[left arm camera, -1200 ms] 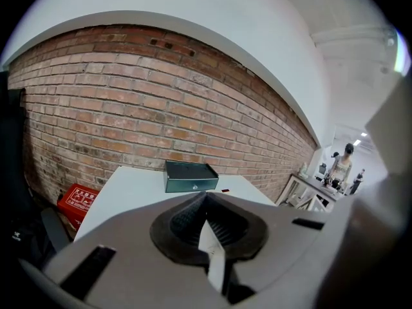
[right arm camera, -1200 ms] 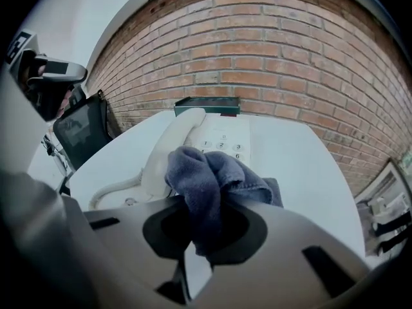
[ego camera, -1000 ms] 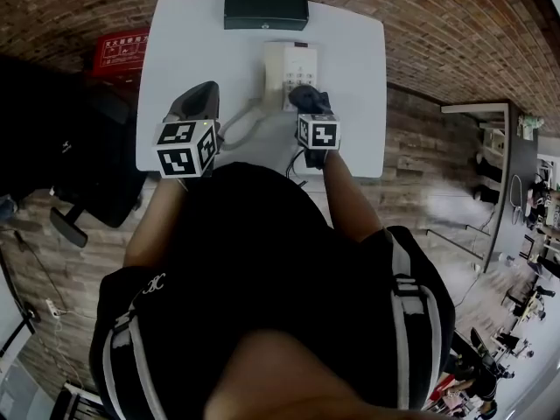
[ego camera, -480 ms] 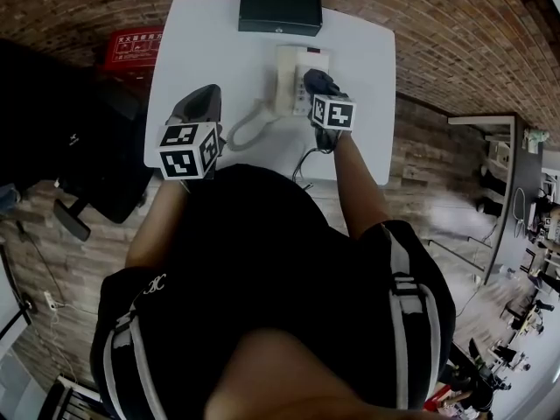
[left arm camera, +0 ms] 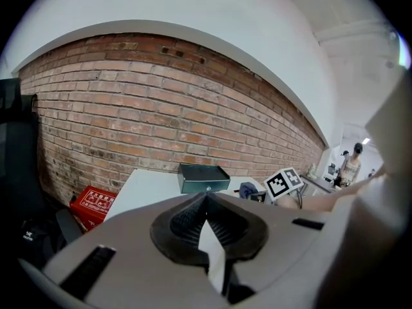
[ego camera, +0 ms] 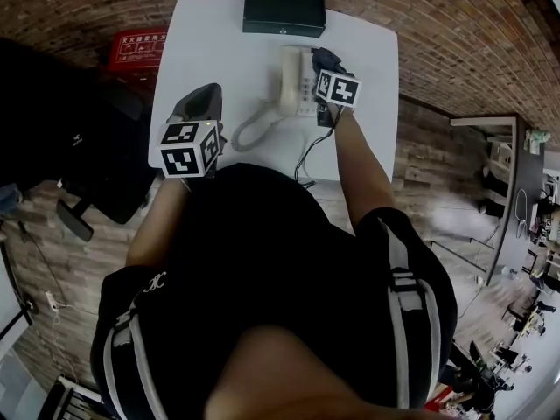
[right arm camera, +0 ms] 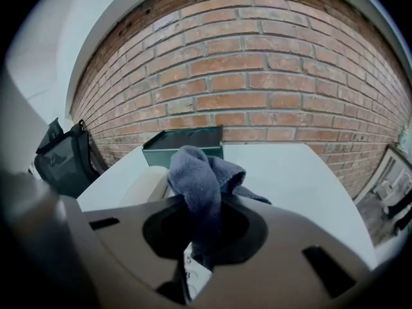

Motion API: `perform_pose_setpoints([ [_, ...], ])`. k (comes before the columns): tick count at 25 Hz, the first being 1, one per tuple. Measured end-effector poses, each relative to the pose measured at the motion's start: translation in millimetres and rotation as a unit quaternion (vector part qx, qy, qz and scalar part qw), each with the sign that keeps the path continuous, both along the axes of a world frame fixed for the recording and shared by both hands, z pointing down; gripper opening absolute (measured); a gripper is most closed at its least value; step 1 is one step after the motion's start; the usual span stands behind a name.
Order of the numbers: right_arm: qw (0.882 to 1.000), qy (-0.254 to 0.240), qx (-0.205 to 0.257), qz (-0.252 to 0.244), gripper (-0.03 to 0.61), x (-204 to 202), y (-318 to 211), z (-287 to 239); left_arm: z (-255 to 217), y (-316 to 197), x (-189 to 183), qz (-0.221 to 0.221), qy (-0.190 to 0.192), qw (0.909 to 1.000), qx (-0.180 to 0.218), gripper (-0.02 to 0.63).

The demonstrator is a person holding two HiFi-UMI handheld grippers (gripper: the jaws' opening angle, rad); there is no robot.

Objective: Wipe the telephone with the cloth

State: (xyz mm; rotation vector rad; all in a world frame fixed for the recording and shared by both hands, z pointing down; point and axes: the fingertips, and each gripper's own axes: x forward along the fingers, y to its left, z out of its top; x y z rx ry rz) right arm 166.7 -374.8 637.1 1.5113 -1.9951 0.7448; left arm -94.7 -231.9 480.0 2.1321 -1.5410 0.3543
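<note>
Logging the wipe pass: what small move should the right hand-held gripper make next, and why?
Probably draw the cloth toward the person along the telephone: the right hand-held gripper clamps it over the keypad's far end, near the green box.

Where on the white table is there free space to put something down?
Bare: the far left of the table, between the green box, the coiled cord and the left edge; also the strip right of the telephone. Crowded: the middle, with telephone, cord and right hand-held gripper holding the cloth.
</note>
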Motion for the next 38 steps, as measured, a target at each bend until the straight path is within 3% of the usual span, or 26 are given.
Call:
perform_pose_setpoints([
  [8, 0.999, 0.02, 0.001, 0.025, 0.023, -5, -28, -4, -5, 1, -17, -0.013, -0.003, 0.9999, 0.005, 0.002],
  [14, 0.987, 0.139, 0.001, -0.076, 0.023, -41, -27, 4, -2, 1, -25, -0.017, 0.0, 0.9999, 0.002, 0.002],
  [22, 0.992, 0.108, -0.025, -0.067, 0.023, -54, -20, 0, 1, 0, -22, -0.006, 0.005, 1.0, -0.001, 0.002],
  [26, 0.99, 0.116, -0.035, -0.077, 0.021, -55, -10, 3, 3, -1, -23, -0.002, 0.007, 1.0, -0.004, 0.002],
  [33, 0.989, 0.112, -0.042, -0.089, 0.022, -54, 27, 14, 3, -4, -22, 0.008, 0.014, 0.9999, -0.005, 0.002],
  [38, 0.988, 0.083, -0.084, -0.096, 0.022, -49, 65, 27, 5, 3, -18, 0.011, 0.017, 0.9998, -0.009, 0.002],
])
